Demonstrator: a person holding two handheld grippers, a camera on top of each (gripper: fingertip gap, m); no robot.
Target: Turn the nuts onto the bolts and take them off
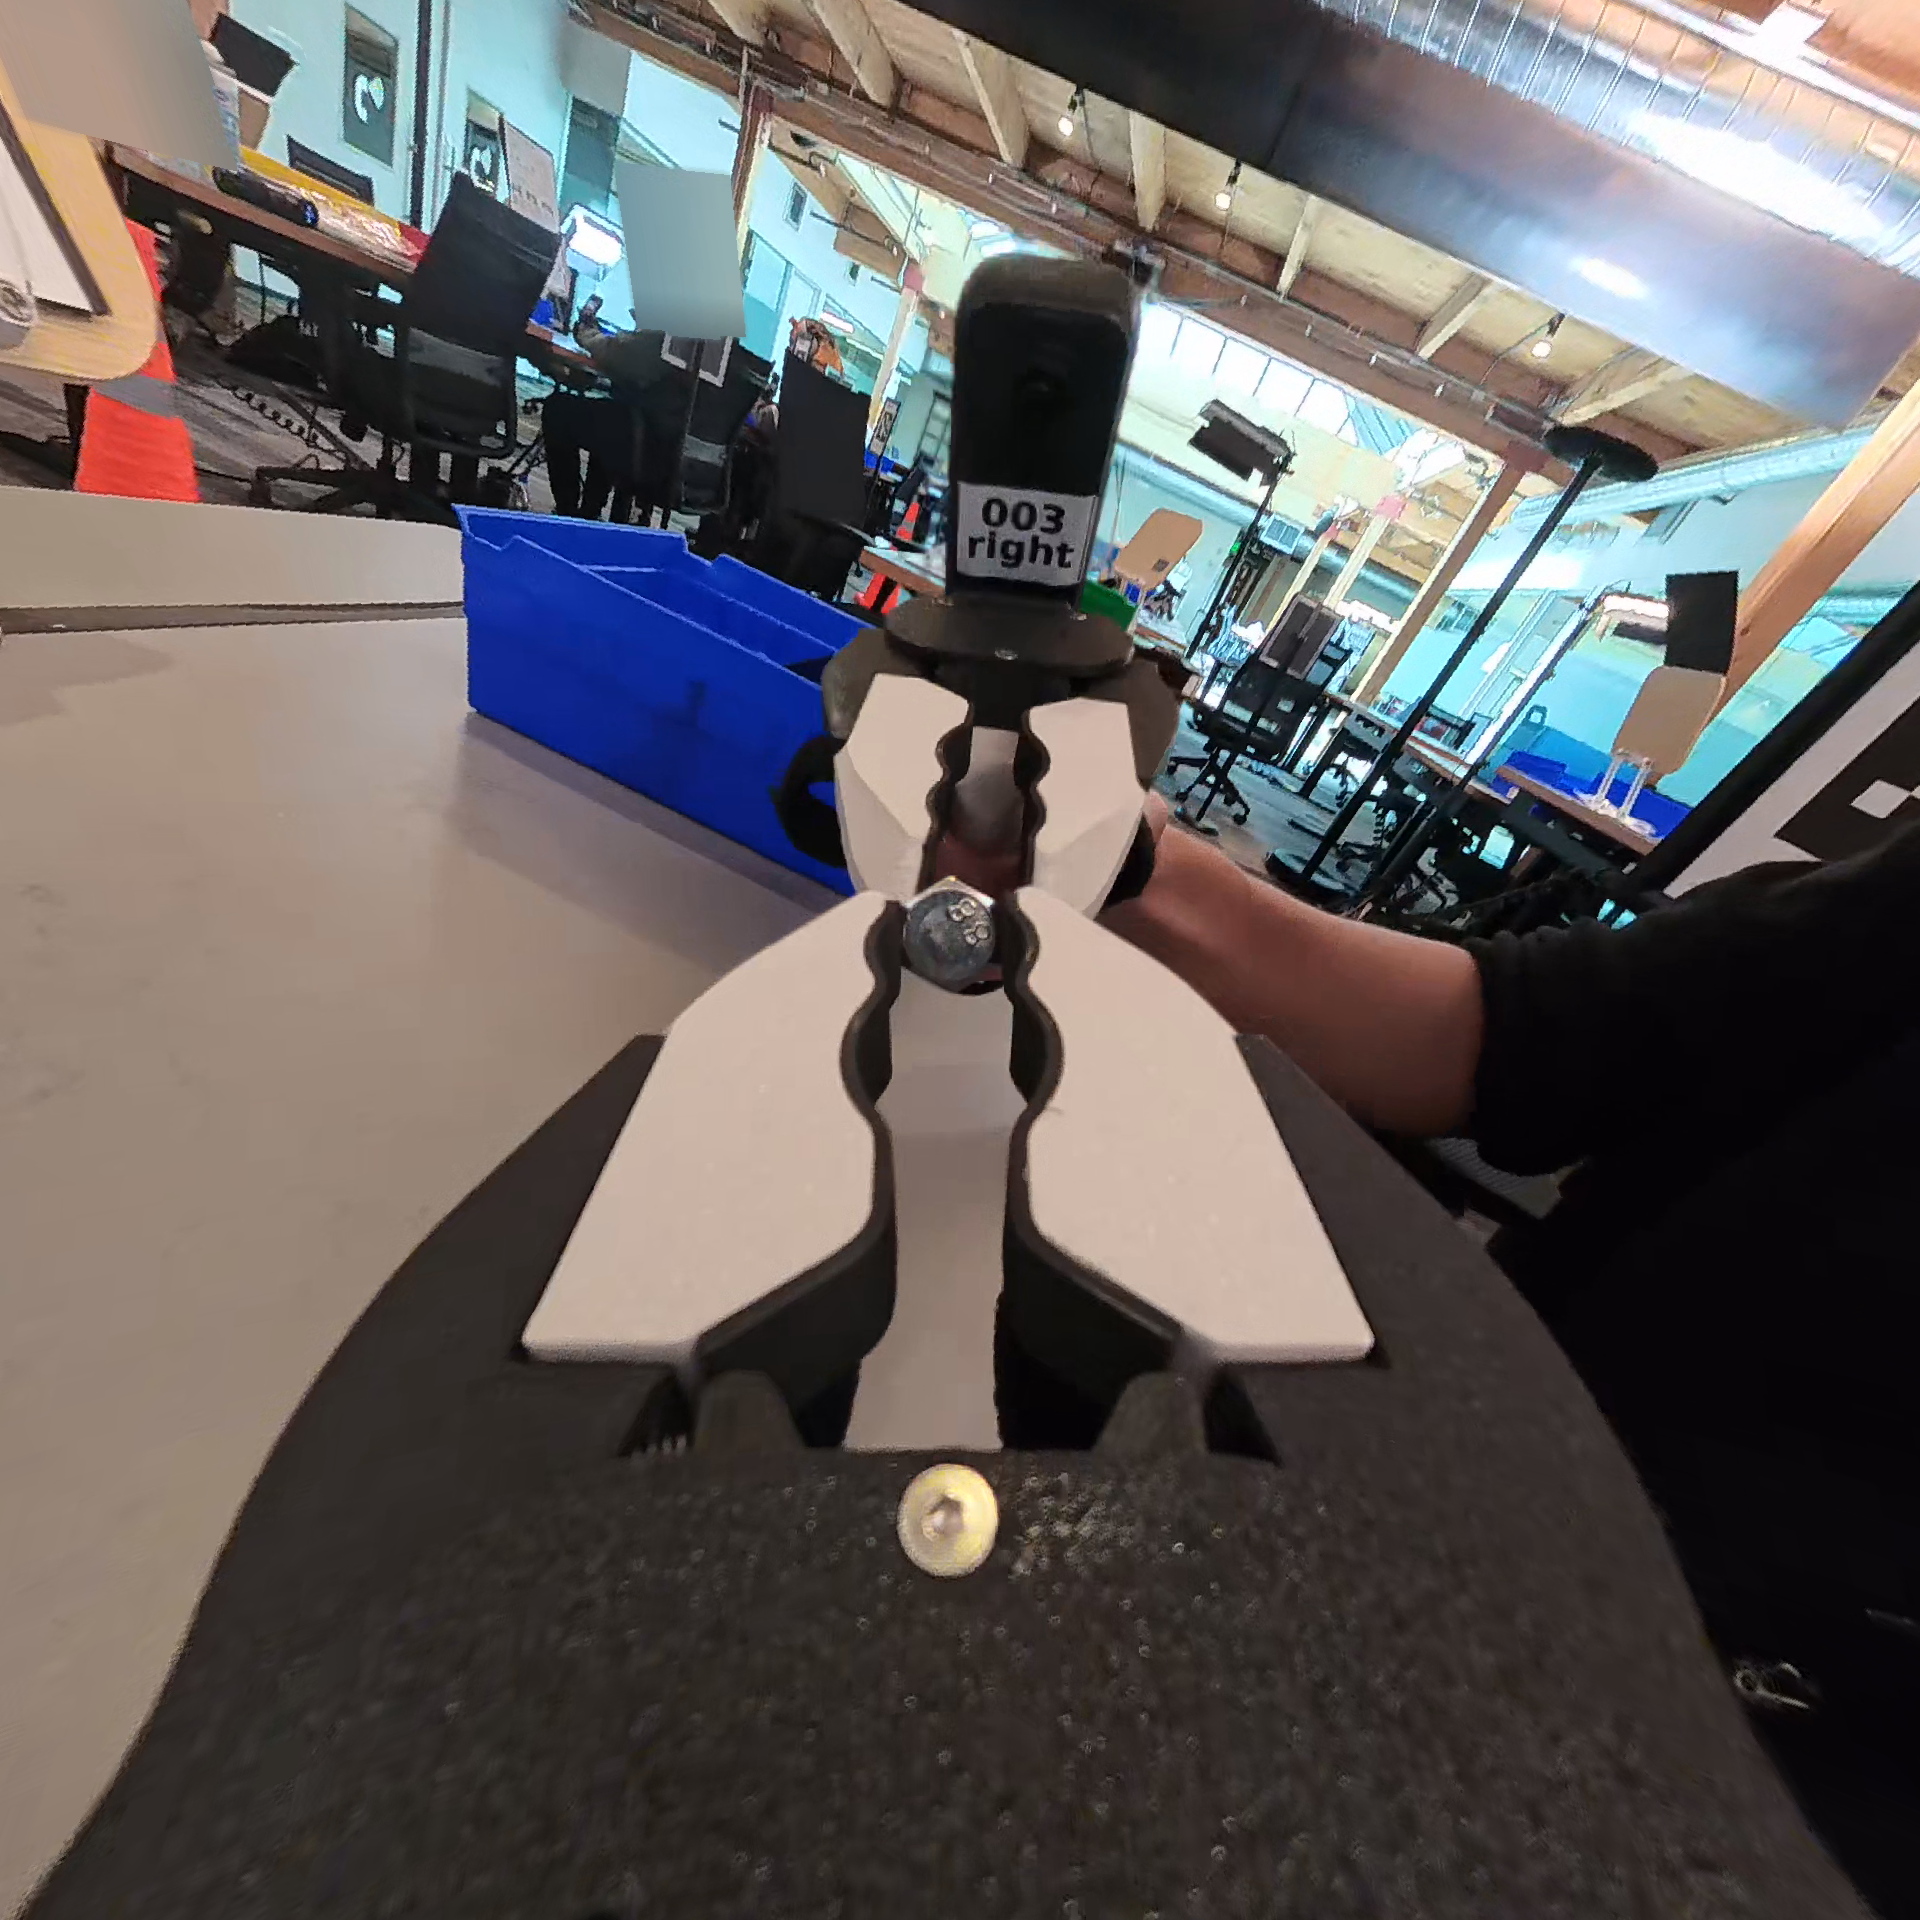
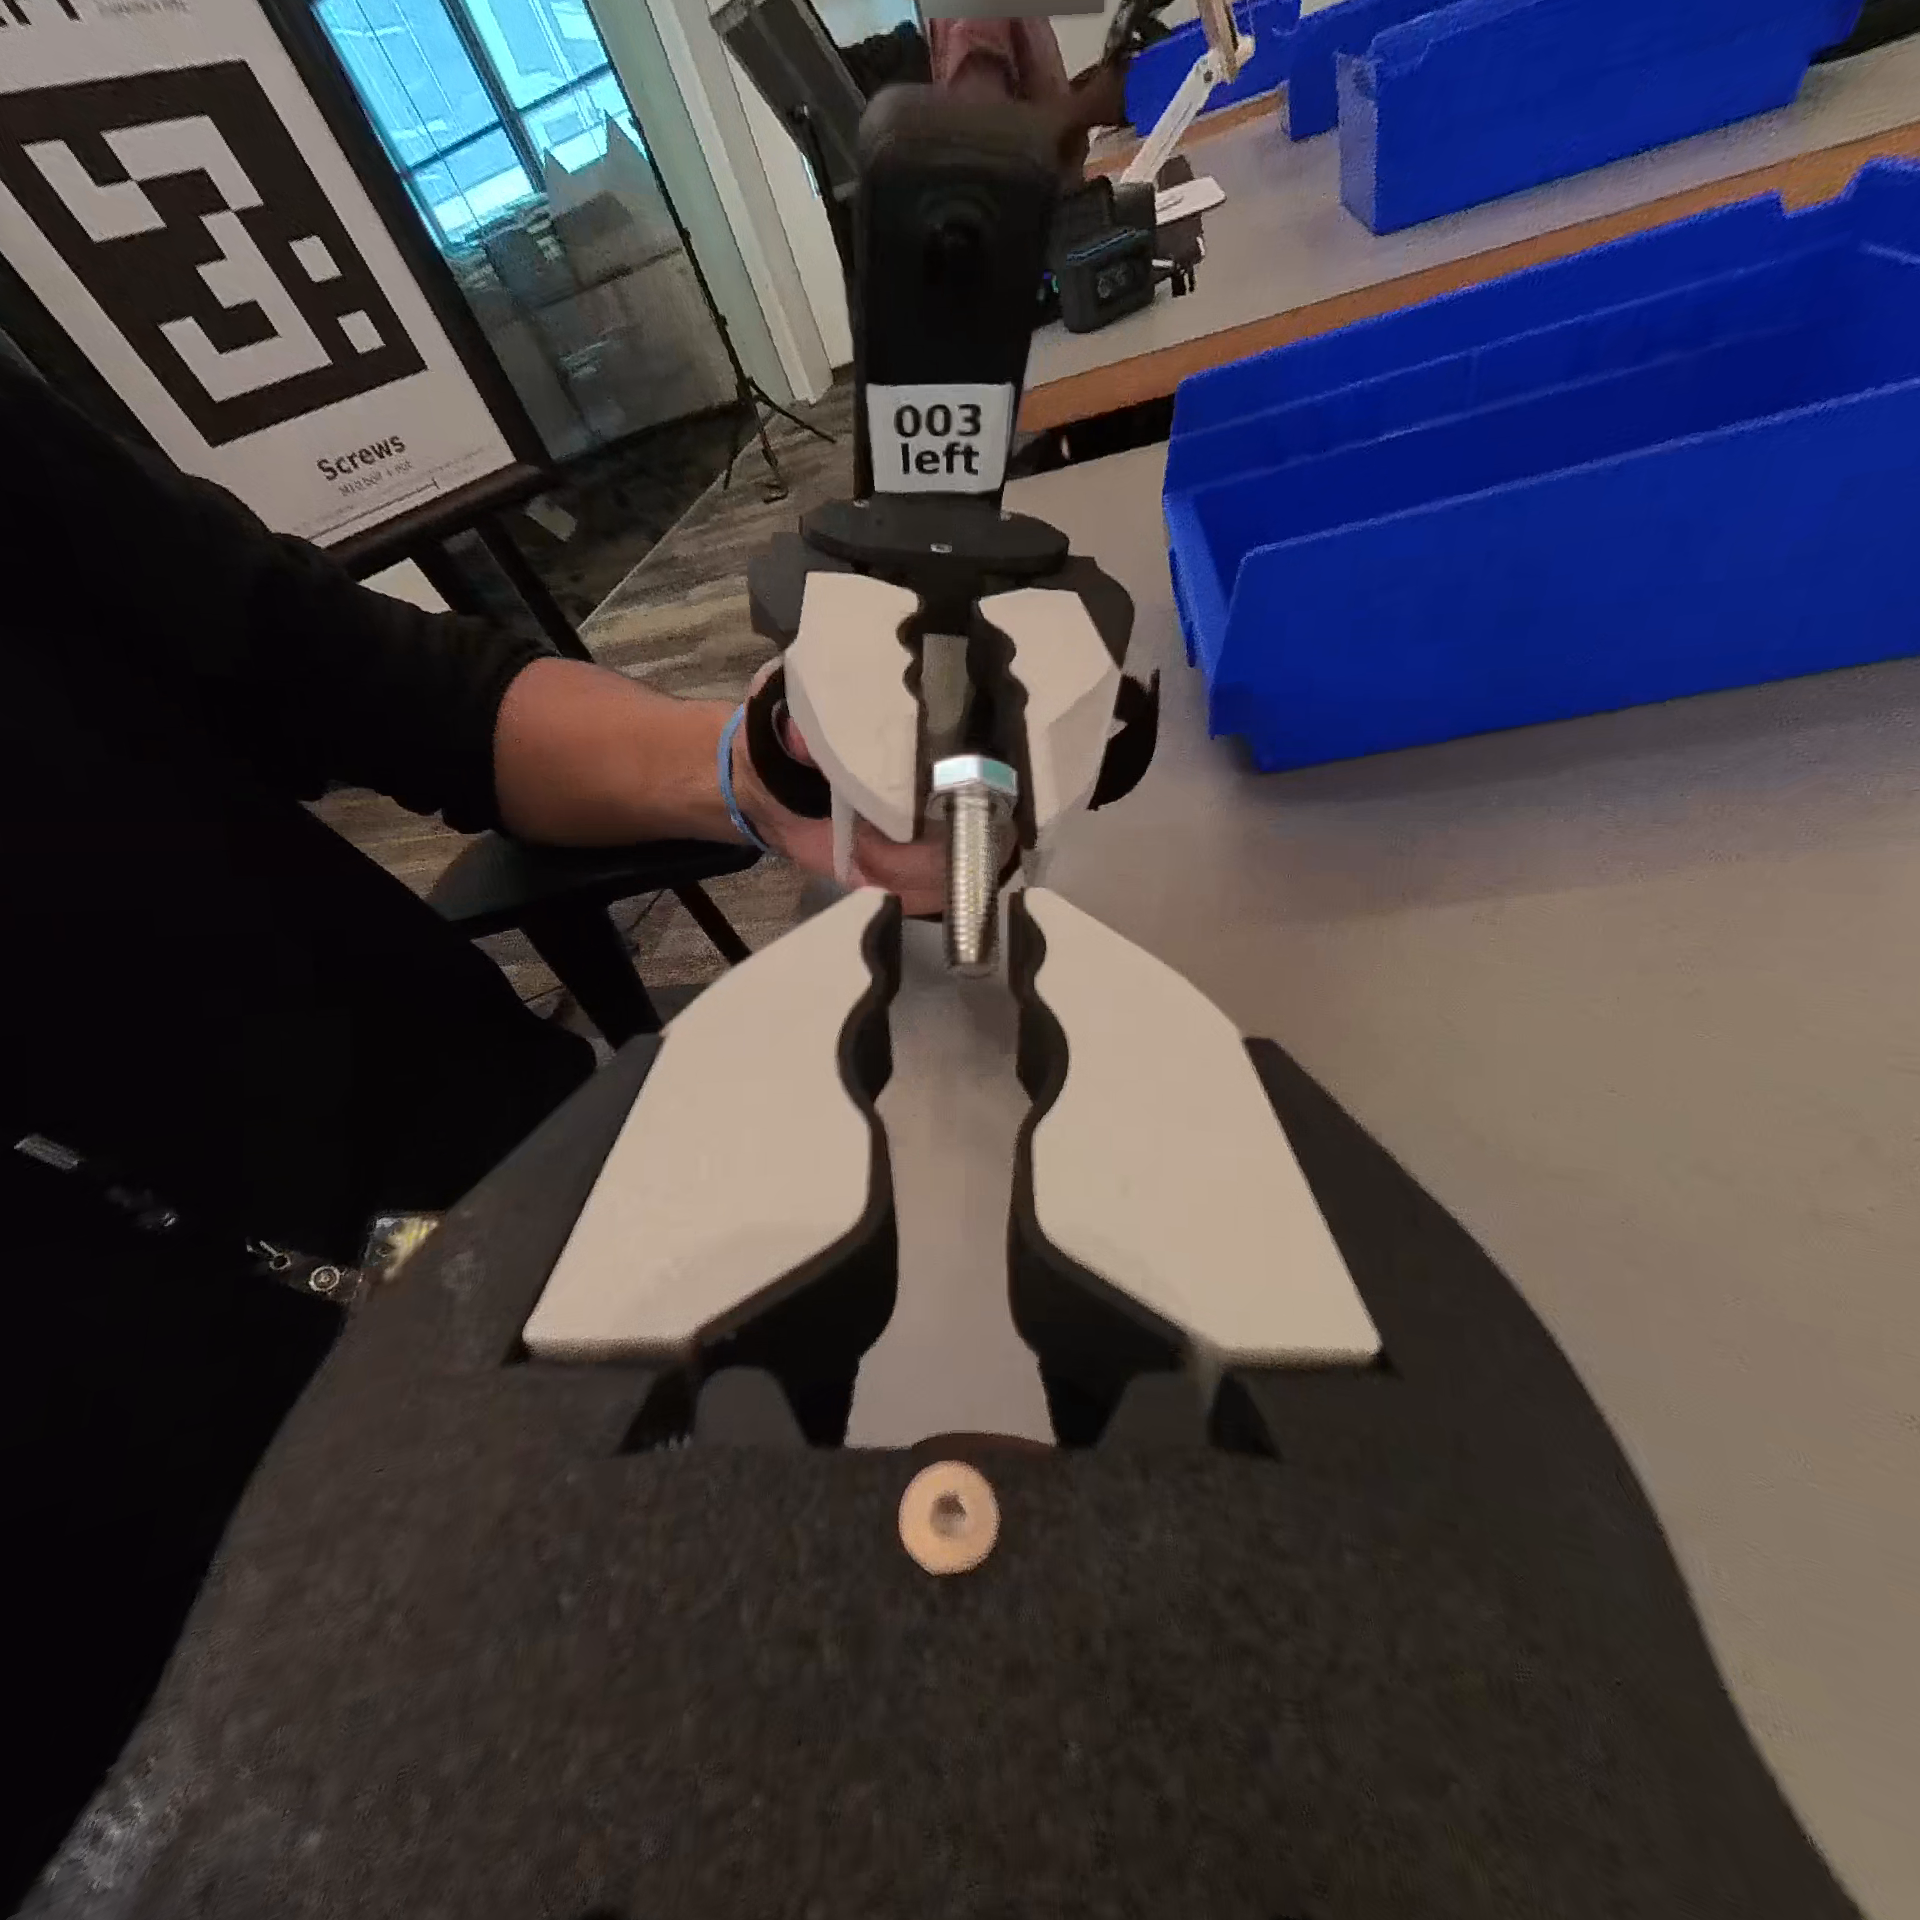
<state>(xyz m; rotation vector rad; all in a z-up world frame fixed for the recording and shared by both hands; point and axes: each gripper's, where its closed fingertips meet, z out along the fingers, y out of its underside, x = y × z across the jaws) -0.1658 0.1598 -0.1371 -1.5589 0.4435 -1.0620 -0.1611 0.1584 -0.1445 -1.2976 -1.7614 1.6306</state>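
Nearest the lens in the left wrist view sat the black foam body of the left claw, its two white fingers drawn nearly together and pinching the hex head of a silver bolt at their tips. From the right wrist view the same bolt showed lengthwise: bright zinc finish, clean thread along the whole shank, head clamped between the far fingers, free end pointing into the mouth of the right claw. Right claw was partly open, its fingertips flanking the bolt's end without clear contact; no nut could be made out on the thread, and whether anything sat between the tips was hidden. Both claws met nose to nose, held up off the grey bench, with bare surface beneath them and to the side. A blue bin stood near on the bench, well clear of the bolt; another blue bin lay farther back. In the left wrist view a blue bin sat behind the opposing claw, close to the bench's far edge. A person's hand in a black sleeve gripped the left claw's handle. A black-and-white marker board stood beyond the bench edge.
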